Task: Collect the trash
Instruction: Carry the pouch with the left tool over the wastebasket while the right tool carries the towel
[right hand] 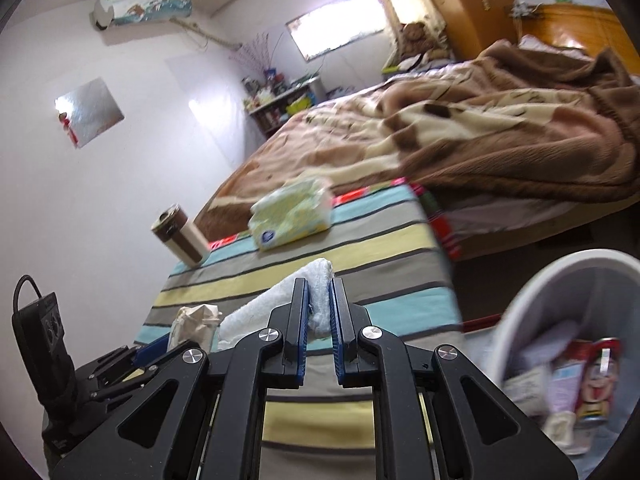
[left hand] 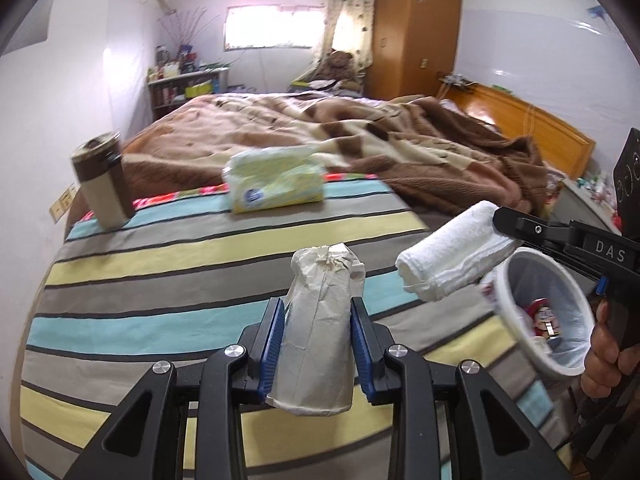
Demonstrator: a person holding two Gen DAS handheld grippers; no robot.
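Note:
My left gripper [left hand: 318, 312] is shut on a crumpled beige paper wrapper [left hand: 316, 336], held above the striped bedcover [left hand: 160, 312]. The wrapper [right hand: 196, 322] also shows at the lower left of the right wrist view. My right gripper [right hand: 319, 300] is shut on a rolled white cloth wad [right hand: 264, 312]; in the left wrist view that wad [left hand: 452, 256] hangs from the right gripper [left hand: 504, 220] just above a white trash bin [left hand: 516, 320]. The bin [right hand: 532, 304] holds a red can [right hand: 598, 380] and other scraps.
A brown and cream tumbler [left hand: 104, 180] and a pale green tissue pack [left hand: 276, 180] sit on the striped cover. A brown blanket [left hand: 380, 136] covers the bed beyond. A wooden wardrobe [left hand: 416, 28] and headboard [left hand: 532, 124] stand at the back right, a cluttered shelf [left hand: 184, 84] at the back left.

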